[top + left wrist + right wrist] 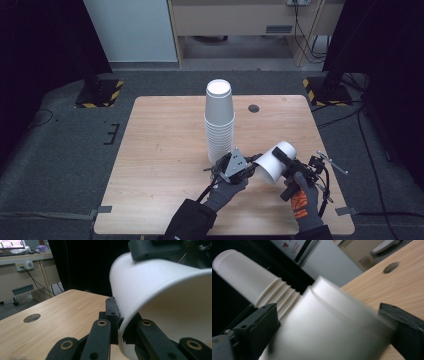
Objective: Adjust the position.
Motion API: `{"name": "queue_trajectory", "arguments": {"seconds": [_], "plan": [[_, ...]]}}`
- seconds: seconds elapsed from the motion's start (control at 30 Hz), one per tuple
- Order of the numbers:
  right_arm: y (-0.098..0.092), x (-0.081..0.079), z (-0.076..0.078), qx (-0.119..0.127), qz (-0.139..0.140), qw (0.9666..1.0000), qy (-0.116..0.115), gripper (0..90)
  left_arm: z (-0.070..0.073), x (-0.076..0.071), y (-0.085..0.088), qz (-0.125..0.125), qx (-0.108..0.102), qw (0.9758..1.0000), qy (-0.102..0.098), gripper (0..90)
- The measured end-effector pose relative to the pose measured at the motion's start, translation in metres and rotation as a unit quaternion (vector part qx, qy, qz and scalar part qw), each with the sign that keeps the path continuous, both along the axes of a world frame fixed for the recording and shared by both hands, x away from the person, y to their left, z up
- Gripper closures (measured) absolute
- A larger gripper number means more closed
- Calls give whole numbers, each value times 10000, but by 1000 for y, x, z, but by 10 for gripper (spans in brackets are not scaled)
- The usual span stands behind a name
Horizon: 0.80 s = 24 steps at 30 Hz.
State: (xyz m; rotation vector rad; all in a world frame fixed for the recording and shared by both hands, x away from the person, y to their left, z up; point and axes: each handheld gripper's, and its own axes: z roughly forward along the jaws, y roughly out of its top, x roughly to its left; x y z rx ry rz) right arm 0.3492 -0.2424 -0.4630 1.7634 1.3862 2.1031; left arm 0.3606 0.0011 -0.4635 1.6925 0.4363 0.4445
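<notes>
In the high view, a white cup [276, 161] is held on its side above the desk [165, 150], mouth toward the left hand-held gripper [254, 161], base pointing away and right, beside the cup stack [219, 120]. In the left gripper view, the cup's rim [125, 322] is pinched between nearly closed jaws. In the right gripper view, the right hand-held gripper [332, 322] is clamped across the cup's body [329, 325].

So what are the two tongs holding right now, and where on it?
One white paper cup, lying sideways above the table. The left tongs pinch its rim wall; the right tongs clamp across its body.

A white paper cup [276, 161] lies tipped sideways, raised above the table's near right.
</notes>
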Motion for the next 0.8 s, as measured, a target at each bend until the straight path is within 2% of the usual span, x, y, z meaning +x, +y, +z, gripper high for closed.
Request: {"name": "queue_trajectory", "arguments": {"seconds": [0.03,0.17,0.37,0.53,0.7,0.8], "plan": [[-3,0,-1,-60,-150,9999,-32,82,0,0,1,-6,0,10000,2,857],[-13,1,-4,0,-297,9996,36,86,2,0,6,7,-19,10000,21,861],[-16,3,-5,-156,-386,9991,-7,90,5,-1,13,-17,-14,10000,53,863],[-19,3,-4,-195,-452,9988,-27,92,9,-3,18,-35,19,10000,53,863],[-25,4,-3,-516,-605,9968,-77,94,17,-4,31,-27,-21,10000,54,863],[-29,5,-3,-596,-673,9959,-93,95,20,-5,39,3,-84,9999,88,863]]}}
